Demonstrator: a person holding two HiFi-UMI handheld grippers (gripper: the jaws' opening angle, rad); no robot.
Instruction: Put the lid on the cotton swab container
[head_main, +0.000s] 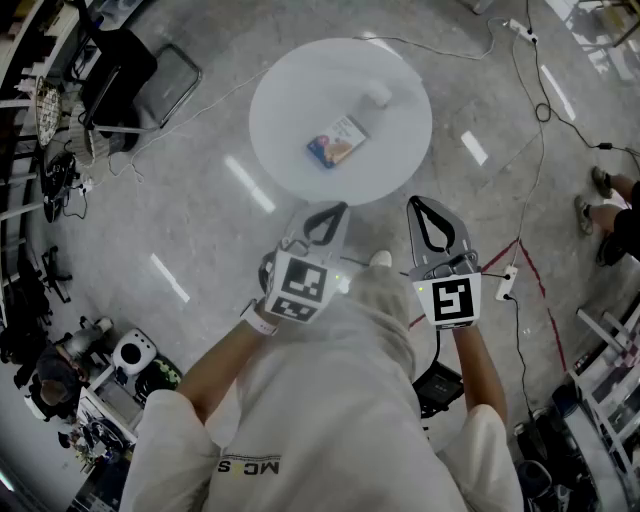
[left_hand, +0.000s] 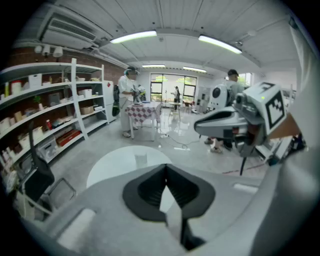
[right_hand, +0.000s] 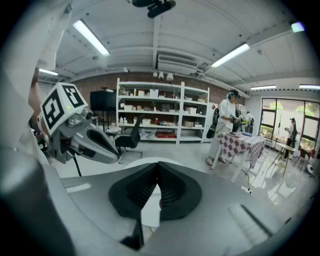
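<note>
A round white table (head_main: 300, 90) stands ahead of me. On it lies a flat rectangular pack with a colourful printed top (head_main: 338, 142). A small clear piece (head_main: 377, 95) sits beyond it toward the far right. That clear piece (left_hand: 141, 159) also shows in the left gripper view, upright on the table (left_hand: 112, 167). My left gripper (head_main: 342, 207) and right gripper (head_main: 413, 201) are both held short of the table's near edge. Each one's jaws meet at the tips with nothing between them. The left gripper view shows the right gripper (left_hand: 200, 125) to its right.
A black chair (head_main: 140, 70) stands at the far left of the table. Cables and a power strip (head_main: 507, 283) lie on the floor to the right, by a red tape line (head_main: 530, 275). Someone's shoes (head_main: 598, 182) show at the right edge. Shelves (right_hand: 160, 112) line a wall.
</note>
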